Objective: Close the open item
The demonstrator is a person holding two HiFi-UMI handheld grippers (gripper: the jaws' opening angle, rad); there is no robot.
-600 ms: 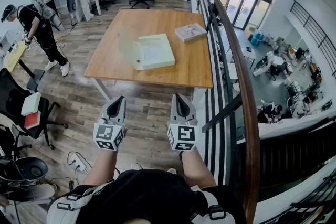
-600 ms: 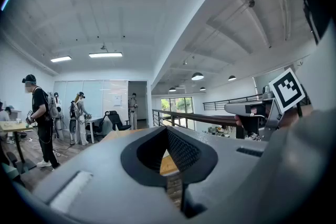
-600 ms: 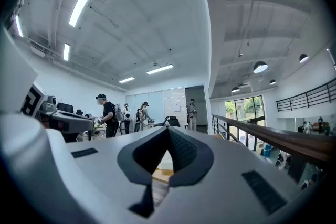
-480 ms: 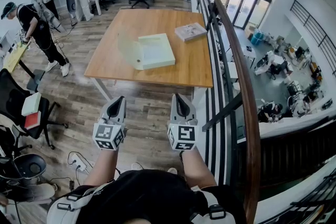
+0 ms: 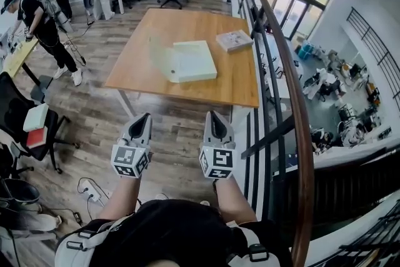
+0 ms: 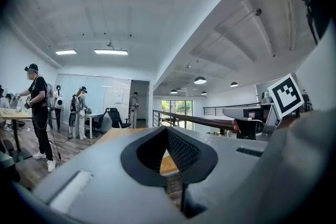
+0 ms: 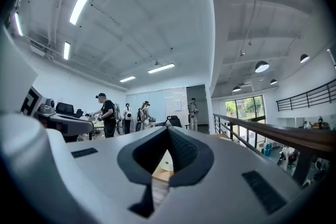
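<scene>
You're well back from the worktop (image 5: 187,25). The left hand-held gripper (image 5: 142,119) and right hand-held gripper (image 5: 214,117) are both pressed together on nothing, carried low for the approach. The box (image 5: 194,61) sits mid-worktop, its lid (image 5: 160,54) standing up on the left, not yet swung shut.

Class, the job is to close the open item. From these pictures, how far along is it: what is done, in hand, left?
Done: nothing yet. The pale box on the table stands open, its clear lid raised. In hand: nothing. The left gripper and right gripper are shut and empty, held short of the table. Left: approach the box and push the lid down.
</scene>
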